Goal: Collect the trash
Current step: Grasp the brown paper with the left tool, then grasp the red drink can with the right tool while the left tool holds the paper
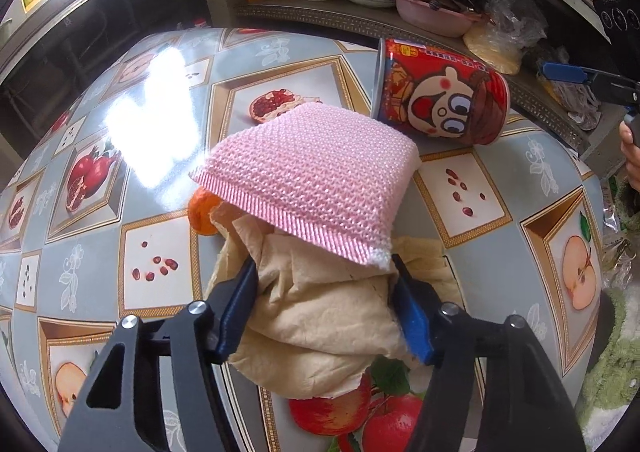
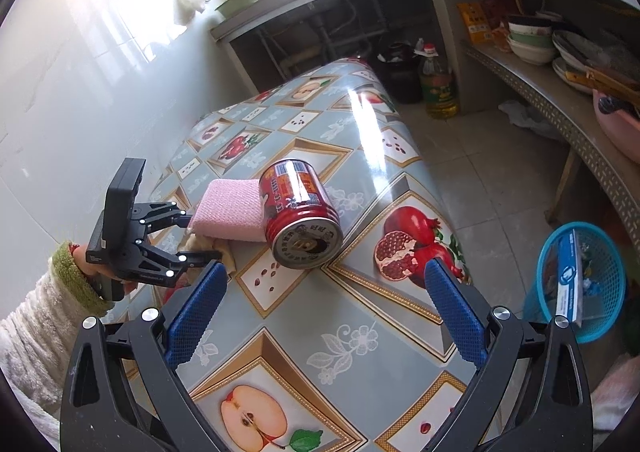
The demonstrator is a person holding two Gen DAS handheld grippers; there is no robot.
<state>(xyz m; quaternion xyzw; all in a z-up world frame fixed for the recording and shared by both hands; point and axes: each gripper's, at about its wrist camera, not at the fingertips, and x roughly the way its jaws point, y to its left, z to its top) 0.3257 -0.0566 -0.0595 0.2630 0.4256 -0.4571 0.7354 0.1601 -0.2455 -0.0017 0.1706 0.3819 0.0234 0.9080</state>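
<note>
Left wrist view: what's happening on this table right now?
A person with a handheld gripper in each hand is clearing trash. The left gripper straddles a crumpled beige paper towel that lies partly under a pink scouring pad; full grip isn't clear. The right gripper hangs open short of a tipped red can. A blue wastebasket stands on the floor.

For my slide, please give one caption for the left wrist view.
Left gripper closing around crumpled beige tissue beneath a pink sponge, a red can lying behind.

red can (image 1: 440, 92), print too blurred to read
</note>
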